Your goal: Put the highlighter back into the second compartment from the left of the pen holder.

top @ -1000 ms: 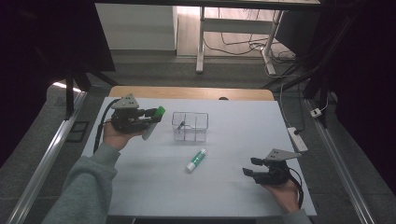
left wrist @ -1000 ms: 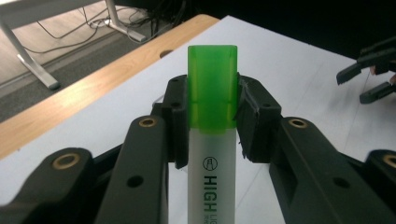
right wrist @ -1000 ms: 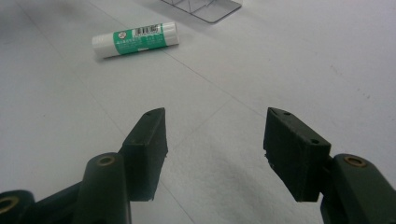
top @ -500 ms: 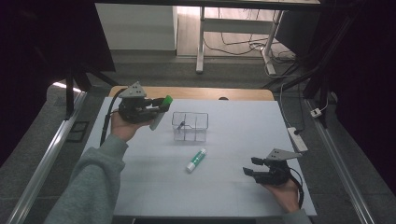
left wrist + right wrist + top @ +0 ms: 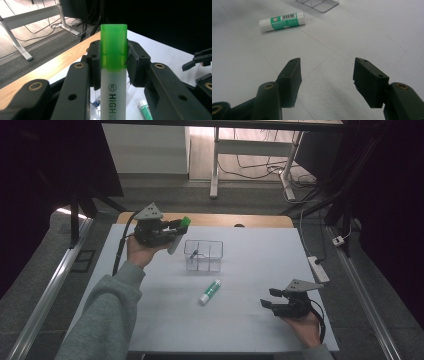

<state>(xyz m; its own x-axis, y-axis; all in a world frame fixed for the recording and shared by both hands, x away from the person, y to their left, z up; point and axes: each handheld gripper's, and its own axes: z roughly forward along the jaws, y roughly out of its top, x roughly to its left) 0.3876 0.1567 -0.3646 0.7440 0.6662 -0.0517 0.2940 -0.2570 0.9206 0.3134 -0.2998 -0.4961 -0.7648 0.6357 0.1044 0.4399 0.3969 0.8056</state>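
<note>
The white table [image 5: 250, 270] is the largest thing in the high view, with a wooden strip [image 5: 260, 220] showing along its far edge. On it, slightly toward eleven o'clock from the middle, stands a clear plastic organiser [image 5: 203, 255] split into compartments, and at about six o'clock from it a green-and-white glue stick [image 5: 210, 291] lies on its side, apart from the box. The left gripper [image 5: 172, 227] is held off the table at roughly nine to ten o'clock of the organiser, near its left wall, and its jaws are clamped on a highlighter [image 5: 179, 234] with a green cap. The left gripper view gives what the high view cannot: both pads press the highlighter [image 5: 113, 75] just where cap meets white barrel, the cap pointing at twelve o'clock, and "HIGH" is printed on the barrel. The right gripper [image 5: 270, 298] sits low at about four o'clock of the glue stick, well apart from it. The right gripper view shows its jaws spread wide with nothing between them, just bare table, and the glue stick's [image 5: 282, 22] barcode label at eleven o'clock.
</note>
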